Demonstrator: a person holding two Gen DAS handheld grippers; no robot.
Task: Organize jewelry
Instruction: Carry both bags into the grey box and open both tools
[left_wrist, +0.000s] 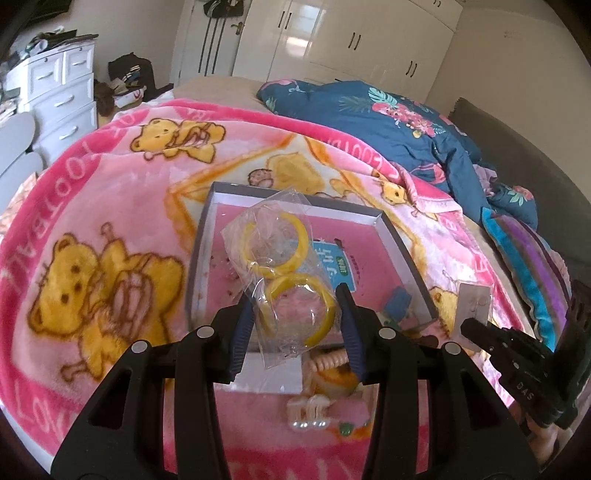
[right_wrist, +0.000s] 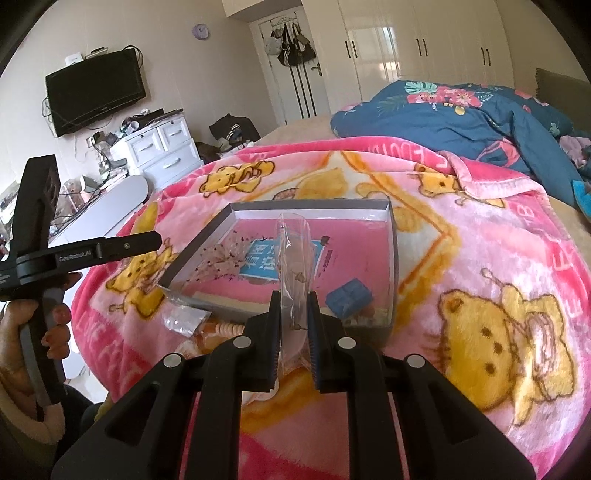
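Note:
A grey shallow box (left_wrist: 402, 240) with a pink floor lies on the pink bear blanket; it also shows in the right wrist view (right_wrist: 391, 236). My left gripper (left_wrist: 295, 299) is shut on a clear bag of yellow bangles (left_wrist: 284, 266) and holds it over the box. My right gripper (right_wrist: 293, 299) is shut on a clear earring packet (right_wrist: 293, 258), held upright at the box's near edge. A blue clip (right_wrist: 347, 295) lies in the box. Pearl and coil hair pieces (left_wrist: 314, 406) lie on the blanket in front of the box.
A dark floral duvet (left_wrist: 388, 122) is heaped at the back right of the bed. A striped pillow (left_wrist: 528, 266) lies to the right. A white drawer unit (right_wrist: 162, 151) and wall TV (right_wrist: 96, 88) stand to the left, with white wardrobes behind.

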